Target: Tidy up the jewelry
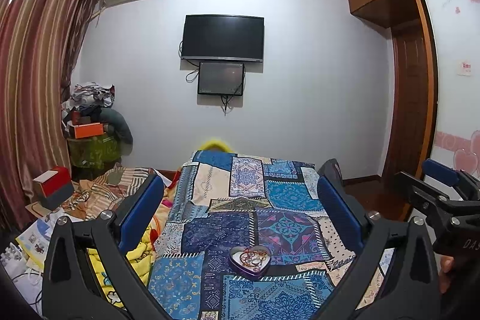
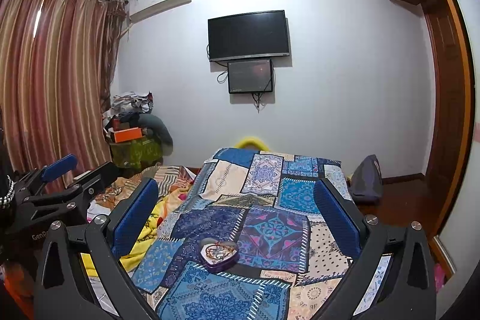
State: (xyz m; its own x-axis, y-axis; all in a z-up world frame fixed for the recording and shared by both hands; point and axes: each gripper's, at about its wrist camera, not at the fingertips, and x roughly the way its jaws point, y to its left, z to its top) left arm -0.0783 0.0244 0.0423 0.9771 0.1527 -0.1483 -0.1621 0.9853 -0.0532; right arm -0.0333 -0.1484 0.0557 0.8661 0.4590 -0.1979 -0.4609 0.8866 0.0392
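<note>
One heart-shaped tin (image 1: 250, 259) of tangled jewelry (image 1: 253, 255) on the bed's patchwork blanket (image 1: 282, 197), near centre. My left gripper (image 1: 240, 209) and right gripper (image 2: 235, 213): fingers spread, holding nothing. Two wall screens; partial lettering "GenR" unclear.

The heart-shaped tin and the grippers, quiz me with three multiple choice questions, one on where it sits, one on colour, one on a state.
1. Where is the heart-shaped tin?
A. on the patchwork bedspread
B. on the floor
C. in a gripper

2. What colour are the gripper pads?
A. red
B. blue
C. white

3. How is the left gripper?
A. shut on the tin
B. shut, empty
C. open, empty

Answers: 1 A, the tin rests on the patterned cover; 2 B, both pads show blue; 3 C, its fingers stand wide apart, as on the right gripper.
</note>
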